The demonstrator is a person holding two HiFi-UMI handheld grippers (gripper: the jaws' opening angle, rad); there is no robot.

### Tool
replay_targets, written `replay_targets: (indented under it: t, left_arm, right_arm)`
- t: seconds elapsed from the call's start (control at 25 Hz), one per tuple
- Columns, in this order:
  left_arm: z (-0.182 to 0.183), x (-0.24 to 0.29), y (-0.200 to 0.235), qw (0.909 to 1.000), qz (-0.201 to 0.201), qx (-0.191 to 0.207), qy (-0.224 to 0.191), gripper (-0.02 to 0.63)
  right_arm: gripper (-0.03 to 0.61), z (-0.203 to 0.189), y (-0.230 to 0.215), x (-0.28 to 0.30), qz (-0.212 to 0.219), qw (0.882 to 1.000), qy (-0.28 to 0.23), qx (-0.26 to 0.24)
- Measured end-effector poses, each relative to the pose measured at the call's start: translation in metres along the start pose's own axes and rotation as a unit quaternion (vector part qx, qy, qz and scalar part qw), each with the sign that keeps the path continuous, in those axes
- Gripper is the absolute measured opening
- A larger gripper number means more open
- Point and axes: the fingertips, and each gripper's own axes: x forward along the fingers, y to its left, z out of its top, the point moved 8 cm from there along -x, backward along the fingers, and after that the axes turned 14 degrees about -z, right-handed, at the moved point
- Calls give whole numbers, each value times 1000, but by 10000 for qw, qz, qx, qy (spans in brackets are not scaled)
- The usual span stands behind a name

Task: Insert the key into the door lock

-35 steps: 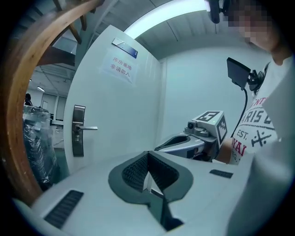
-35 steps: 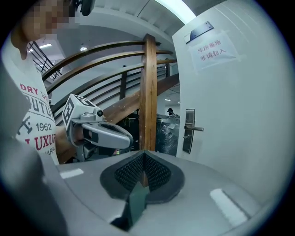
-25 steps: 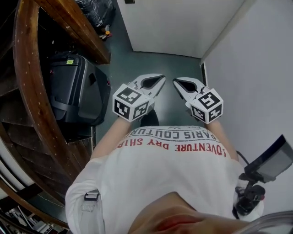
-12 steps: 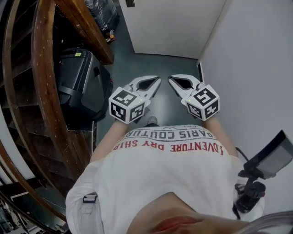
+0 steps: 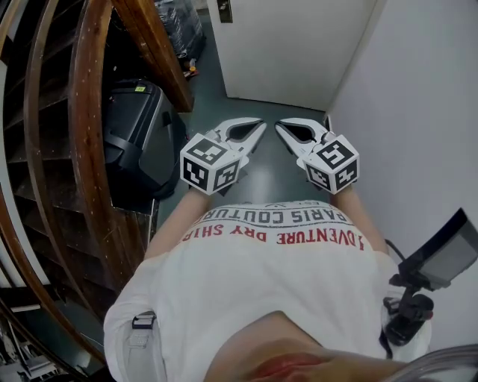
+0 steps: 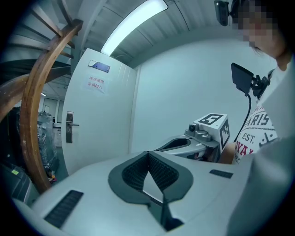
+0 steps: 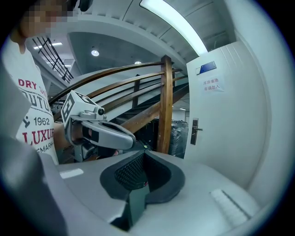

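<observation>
A white door (image 5: 287, 45) stands ahead at the end of a narrow passage, and its metal lock plate (image 5: 224, 10) shows at the top edge of the head view. In the left gripper view the lock plate and lever handle (image 6: 69, 127) sit on the door's left side; in the right gripper view the handle (image 7: 194, 131) is at the right. My left gripper (image 5: 261, 124) and right gripper (image 5: 279, 126) are held side by side in front of my chest, pointing at the door and well short of it. Both are shut. I see no key in any view.
A curved wooden stair rail (image 5: 86, 127) and its post (image 7: 165, 106) run along the left. A black suitcase (image 5: 138, 134) stands beside it on the dark floor (image 5: 258, 171). A white wall (image 5: 418, 112) closes the right side. A paper notice (image 6: 97, 82) hangs on the door.
Both grippers have come up and forward together, still shut. The head view has tilted toward the door, so the lock plate now shows at the top.
</observation>
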Motion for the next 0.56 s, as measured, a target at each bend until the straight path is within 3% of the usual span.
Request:
replay_targets:
  t: [0.56]
  left_arm:
    - [-4, -9, -16, 9999, 148, 43, -69, 2]
  right_arm:
    - [2, 0, 14, -12, 126, 9999, -81, -77]
